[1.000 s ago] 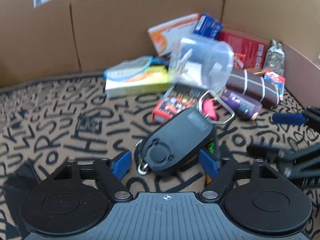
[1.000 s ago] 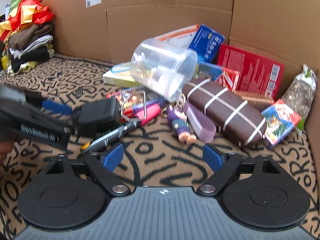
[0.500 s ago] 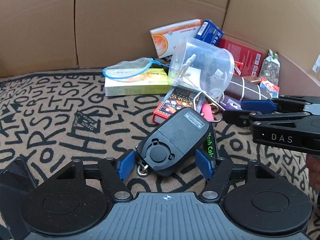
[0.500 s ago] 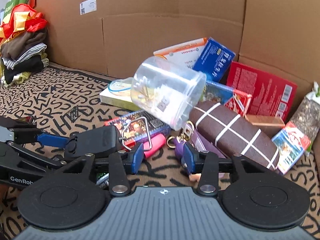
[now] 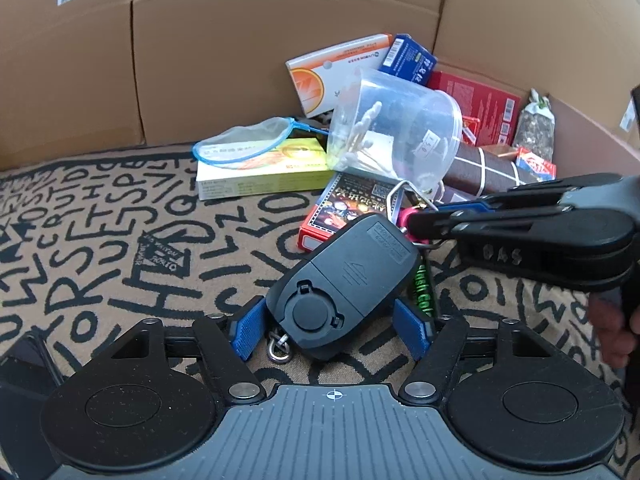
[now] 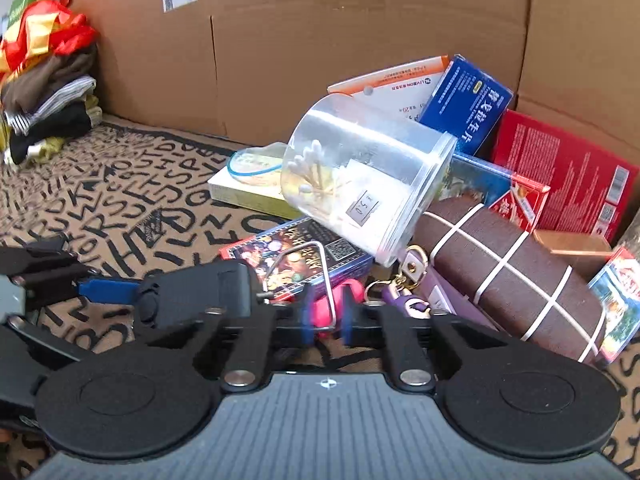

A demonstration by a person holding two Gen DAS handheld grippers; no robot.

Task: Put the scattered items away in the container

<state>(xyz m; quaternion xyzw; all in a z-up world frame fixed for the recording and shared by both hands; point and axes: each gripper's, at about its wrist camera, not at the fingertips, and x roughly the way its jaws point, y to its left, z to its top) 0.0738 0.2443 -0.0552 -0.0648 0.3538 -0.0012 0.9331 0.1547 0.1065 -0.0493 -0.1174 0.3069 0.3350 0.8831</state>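
Note:
A black hand-held scale [image 5: 340, 280] lies on the patterned rug, and my left gripper [image 5: 332, 322] is shut on its round end; the scale also shows in the right wrist view [image 6: 192, 296]. My right gripper [image 6: 326, 316] has closed around a pink item [image 6: 334, 304] with a metal loop [image 6: 304, 256] just beyond the scale. In the left wrist view the right gripper's fingers [image 5: 440, 220] reach the pink item [image 5: 404, 216]. A clear plastic tub [image 6: 360, 184] holding cotton swabs lies tipped on its side behind them.
Cardboard walls [image 5: 240, 60] enclose the rug. Boxes, a brown banded roll [image 6: 508, 268], a purple keychain figure [image 6: 408, 300], a blue net [image 5: 244, 144] and a green marker [image 5: 424, 292] lie around. Folded clothes [image 6: 44, 100] are stacked at far left.
My right gripper moved forward and closed from open onto the pink item. My left gripper stayed on the black scale, which barely moved.

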